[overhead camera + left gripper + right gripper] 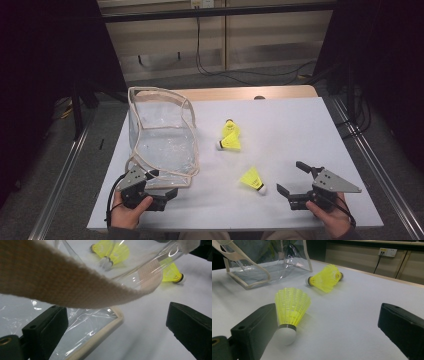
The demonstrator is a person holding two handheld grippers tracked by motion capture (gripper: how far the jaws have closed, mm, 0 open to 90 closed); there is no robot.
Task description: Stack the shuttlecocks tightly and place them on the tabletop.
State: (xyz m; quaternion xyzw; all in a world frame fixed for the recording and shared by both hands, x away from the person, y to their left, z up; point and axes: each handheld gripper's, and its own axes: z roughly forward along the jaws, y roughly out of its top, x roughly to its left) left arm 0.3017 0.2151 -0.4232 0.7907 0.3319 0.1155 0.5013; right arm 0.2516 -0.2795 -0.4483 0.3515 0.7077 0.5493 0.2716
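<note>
On the white desk (300, 130) the clear bag (162, 137) with beige webbing trim lies at about nine o'clock from the desk's middle, its mouth toward the person, likely so shuttlecocks can go in from the near side. The left tool (167, 192), jaws apart, sits at the bag's near rim, with the beige strap (75, 287) draped across just above the jaws, seemingly ready to pinch it and hold the mouth open. The right tool (292, 177), also spread wide, rests at five o'clock beside the nearest yellow shuttlecock (289, 311), which lies just off its left jaw. Two more shuttlecocks (230, 136) lie touching near the centre.
</note>
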